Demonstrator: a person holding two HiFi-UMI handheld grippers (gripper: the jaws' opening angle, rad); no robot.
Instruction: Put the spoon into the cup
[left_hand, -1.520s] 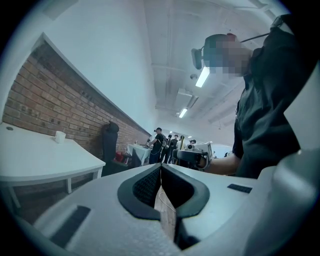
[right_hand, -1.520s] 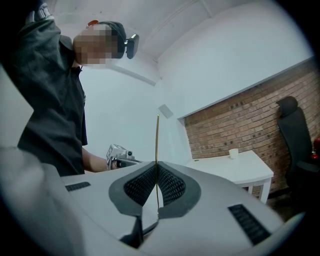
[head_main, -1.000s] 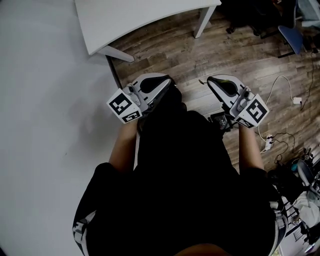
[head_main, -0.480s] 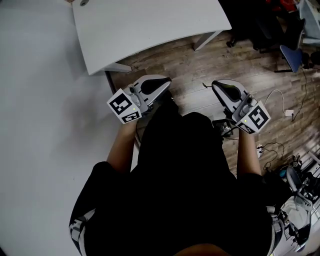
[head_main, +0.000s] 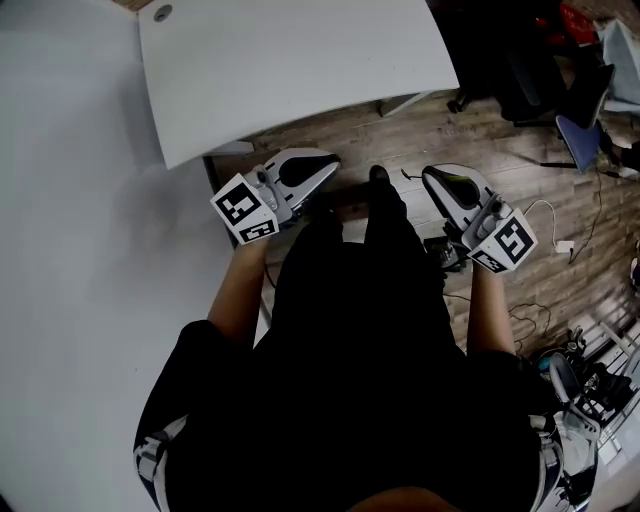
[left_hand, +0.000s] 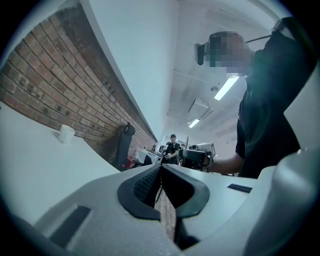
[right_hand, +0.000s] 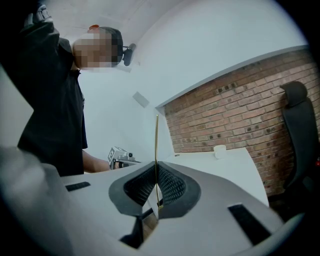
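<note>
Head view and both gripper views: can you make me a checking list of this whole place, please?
Surface: white table, standing on the wooden floor.
Job's things: small white cup on the table, near the brick wall; a thin gold strip seen edge-on, probably the spoon.
Clutter: heap of gear at the floor's right edge.
Grippers: right gripper jaws shut on the spoon; left gripper jaws shut, nothing between them.
Cables: white cable and plug on the floor.
Surroundings: black chair; people far off.
</note>
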